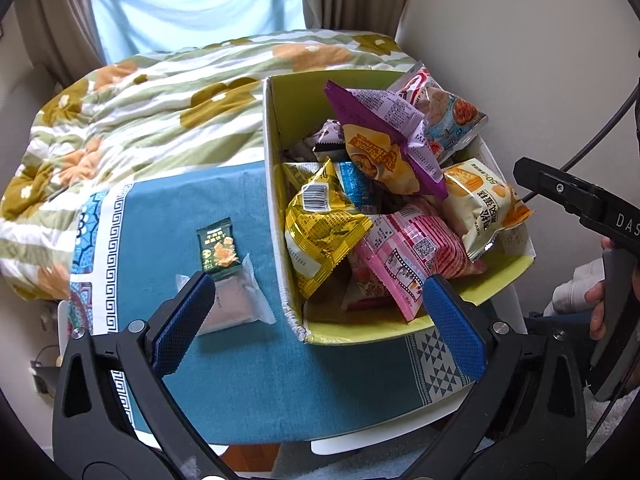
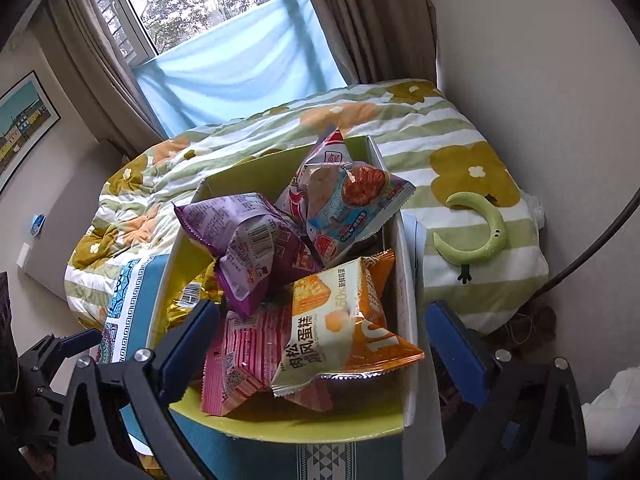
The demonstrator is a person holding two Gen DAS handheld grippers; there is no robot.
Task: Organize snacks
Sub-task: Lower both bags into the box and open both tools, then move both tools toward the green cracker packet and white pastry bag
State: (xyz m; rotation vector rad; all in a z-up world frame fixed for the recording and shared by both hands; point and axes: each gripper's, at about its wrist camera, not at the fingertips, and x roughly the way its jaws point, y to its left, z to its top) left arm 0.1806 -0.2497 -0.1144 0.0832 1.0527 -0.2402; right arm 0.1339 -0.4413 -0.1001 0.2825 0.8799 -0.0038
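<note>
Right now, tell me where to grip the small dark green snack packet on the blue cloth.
Take the dark green packet across its two long side edges, coming from above. It lies flat, its near end overlapping the clear-wrapped pink packet, so pinch the far half.

Left gripper [image 1: 320,304], black frame, blue textured jaws, silver screws, right gripper [image 2: 324,332] alike, black cable

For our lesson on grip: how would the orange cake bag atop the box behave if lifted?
The orange cake bag looks puffed with air, so probably light and squashy. Its glossy film may slip. Resting loosely atop the box, it could slide.
</note>
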